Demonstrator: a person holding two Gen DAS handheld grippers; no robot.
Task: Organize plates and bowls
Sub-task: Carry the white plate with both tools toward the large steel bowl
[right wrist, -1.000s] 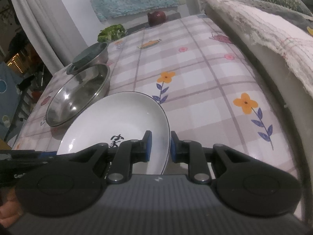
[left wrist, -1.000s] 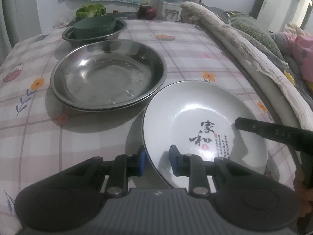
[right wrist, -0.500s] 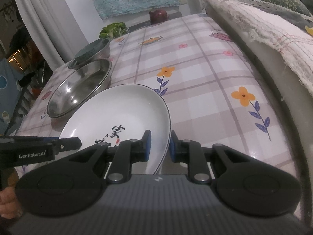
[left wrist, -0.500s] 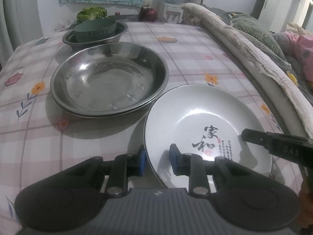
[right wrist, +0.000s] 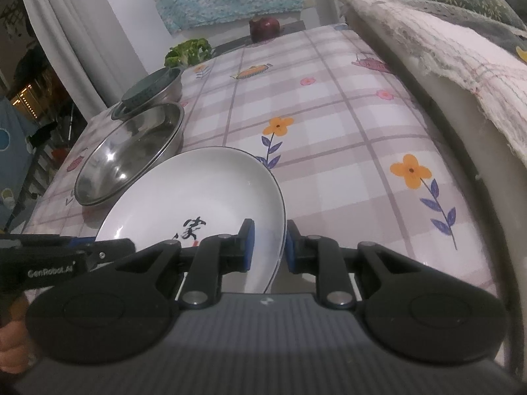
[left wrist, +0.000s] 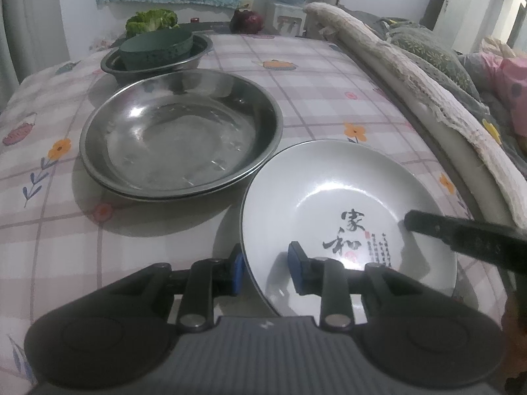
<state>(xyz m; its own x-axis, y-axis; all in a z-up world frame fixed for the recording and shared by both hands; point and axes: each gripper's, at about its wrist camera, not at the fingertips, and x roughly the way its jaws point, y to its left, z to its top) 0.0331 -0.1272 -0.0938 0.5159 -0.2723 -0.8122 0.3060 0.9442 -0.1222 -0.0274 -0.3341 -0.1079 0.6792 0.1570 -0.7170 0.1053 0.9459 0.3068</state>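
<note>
checked floral tablecloth (left wrist: pixel 329 75) carries a white plate (left wrist: pixel 346 197) near right, touching a steel basin (left wrist: pixel 181 131). left gripper (left wrist: pixel 265 271) straddles its left rim, jaws just easing apart, seemingly loose; right gripper (right wrist: pixel 266 247) clamps the right rim.

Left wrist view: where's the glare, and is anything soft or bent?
Left wrist: bright glare on the white plate beside the left claw; steel basin reflects light; far table soft. Right wrist: fisheye bends the tablecloth grid; the plate casts a shadow.
</note>
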